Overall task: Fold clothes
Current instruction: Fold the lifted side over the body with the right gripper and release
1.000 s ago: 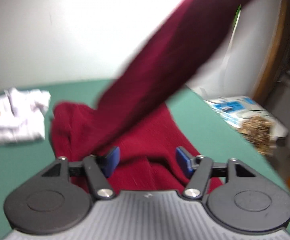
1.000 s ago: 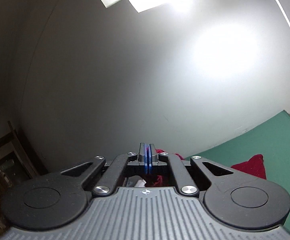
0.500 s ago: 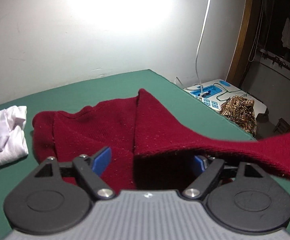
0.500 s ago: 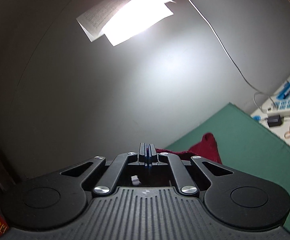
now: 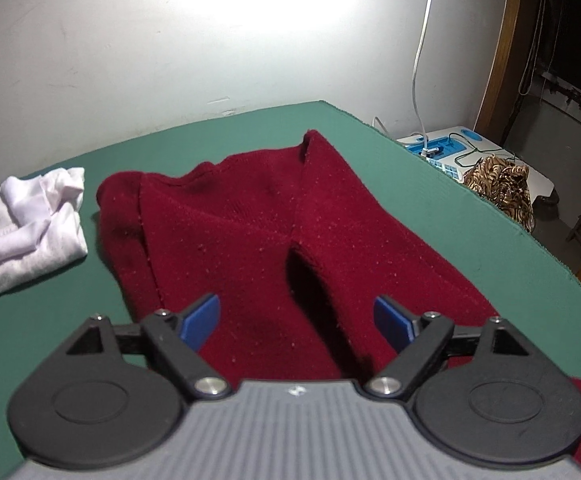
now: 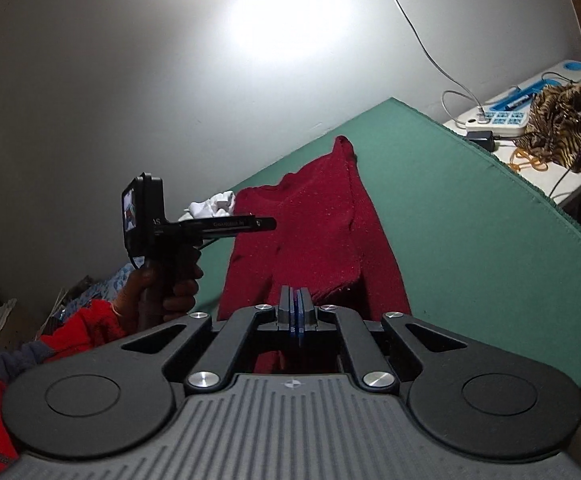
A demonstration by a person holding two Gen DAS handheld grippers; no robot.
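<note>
A dark red sweater (image 5: 250, 232) lies spread on the green table (image 5: 450, 216), with one sleeve folded across its body. My left gripper (image 5: 296, 314) hovers low over its near part. Its jaws are opening, and the blue pads (image 5: 202, 316) stand apart on either side of the knit without pressing it. From the right wrist view the sweater (image 6: 310, 220) runs away from my right gripper (image 6: 296, 300), which is shut on the sweater's near edge; red cloth hangs beneath it. The left gripper (image 6: 266, 223) shows there from the side, held by a hand (image 6: 162, 280).
A folded white garment (image 5: 30, 232) lies on the table left of the sweater. Past the table's right edge stands a white side table (image 5: 542, 180) with a blue power strip (image 5: 442, 148), cables and a leopard-print cloth (image 5: 498, 184). A person's red sleeve (image 6: 86, 324) is at lower left.
The sleeve that was lifted high and stretched to the right has come down and now lies across the sweater. The right gripper has dropped toward the table. The left jaws have spread wider.
</note>
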